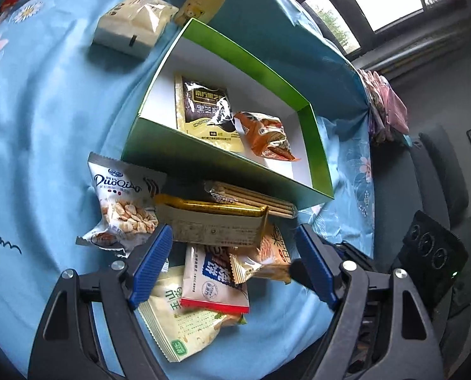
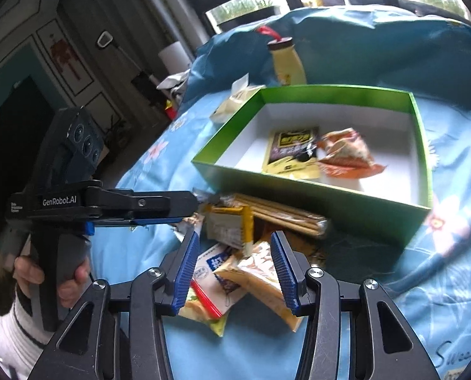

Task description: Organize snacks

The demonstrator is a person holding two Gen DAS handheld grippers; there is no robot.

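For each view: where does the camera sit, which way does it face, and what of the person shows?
Left wrist: on the left gripper, angled down at the snack pile and green box; only its fingers show.
Right wrist: on the right gripper, angled down likewise; left gripper, hand, sleeve visible.
Shared: box, pile, bottle, blue cloth.

Blue bedspread (image 1: 45,110) under box (image 1: 159,152), snacks (image 1: 124,202)
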